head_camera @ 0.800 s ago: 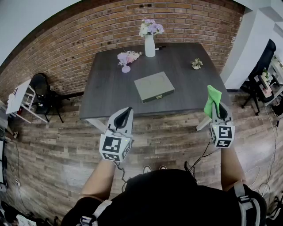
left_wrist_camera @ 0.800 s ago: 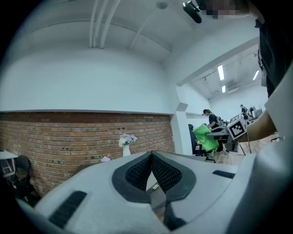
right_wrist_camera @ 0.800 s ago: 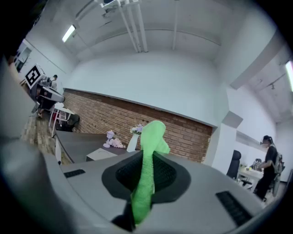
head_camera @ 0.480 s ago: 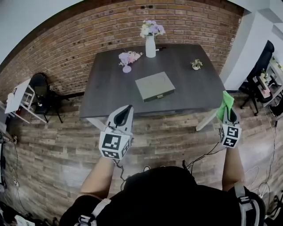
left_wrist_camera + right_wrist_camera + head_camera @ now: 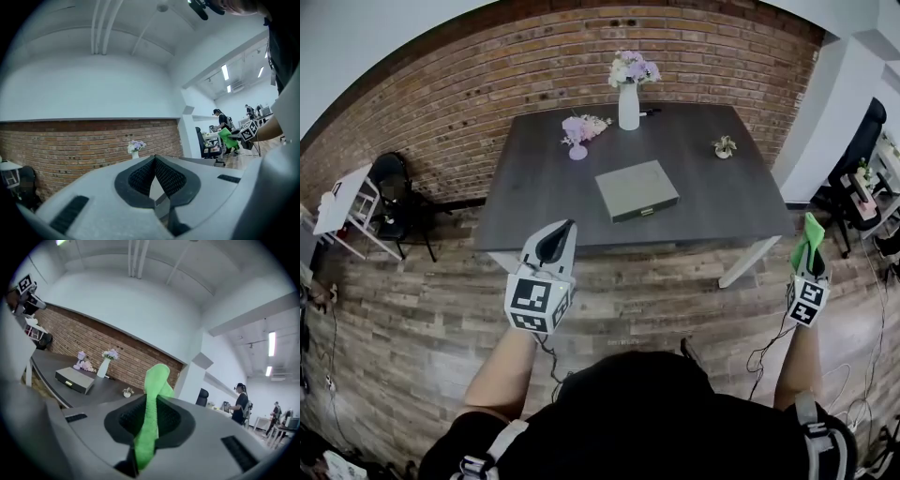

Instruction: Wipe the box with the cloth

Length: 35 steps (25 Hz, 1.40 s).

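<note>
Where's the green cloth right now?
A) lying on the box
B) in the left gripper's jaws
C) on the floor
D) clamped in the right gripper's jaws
D: the right gripper view shows the green cloth pinched between the jaws of the right gripper, and the box lies bare on the table.

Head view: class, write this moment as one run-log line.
right gripper shut on cloth | left gripper shut, empty | box on table, untouched
</note>
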### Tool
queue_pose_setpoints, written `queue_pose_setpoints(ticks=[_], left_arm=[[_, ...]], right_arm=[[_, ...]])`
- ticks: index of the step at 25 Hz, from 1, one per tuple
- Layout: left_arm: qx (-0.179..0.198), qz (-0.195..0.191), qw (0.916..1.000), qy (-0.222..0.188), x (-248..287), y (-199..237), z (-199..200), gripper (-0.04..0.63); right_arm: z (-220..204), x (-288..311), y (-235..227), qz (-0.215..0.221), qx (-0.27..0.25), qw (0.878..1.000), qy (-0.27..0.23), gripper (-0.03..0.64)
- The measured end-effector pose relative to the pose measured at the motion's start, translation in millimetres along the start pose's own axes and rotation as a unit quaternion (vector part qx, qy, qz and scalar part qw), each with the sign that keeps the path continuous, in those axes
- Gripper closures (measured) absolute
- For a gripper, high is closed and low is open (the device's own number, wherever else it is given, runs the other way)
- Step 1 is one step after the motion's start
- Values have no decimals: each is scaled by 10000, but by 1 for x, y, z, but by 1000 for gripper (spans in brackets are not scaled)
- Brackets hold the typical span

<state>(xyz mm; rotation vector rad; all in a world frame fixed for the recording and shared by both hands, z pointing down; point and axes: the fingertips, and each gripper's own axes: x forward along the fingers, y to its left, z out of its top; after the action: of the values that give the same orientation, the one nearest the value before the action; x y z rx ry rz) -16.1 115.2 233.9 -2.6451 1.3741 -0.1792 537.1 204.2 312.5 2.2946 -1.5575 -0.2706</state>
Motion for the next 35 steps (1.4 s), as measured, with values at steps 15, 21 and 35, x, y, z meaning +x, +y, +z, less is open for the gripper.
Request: queue_pose_setpoints(ticks=[15, 21, 35], left_arm=[[-155, 81, 9995, -245, 1, 46, 3, 586], [-241, 19, 9993, -271, 3, 70, -3, 586], [-428, 147, 9989, 99, 77, 100, -48, 586]], right_arm=[[178, -11, 123, 1464, 916, 9717, -1613, 580], [206, -12, 185, 1865, 933, 9634, -1686, 580], [196, 73, 293, 2752, 1090, 9449, -1398, 578]])
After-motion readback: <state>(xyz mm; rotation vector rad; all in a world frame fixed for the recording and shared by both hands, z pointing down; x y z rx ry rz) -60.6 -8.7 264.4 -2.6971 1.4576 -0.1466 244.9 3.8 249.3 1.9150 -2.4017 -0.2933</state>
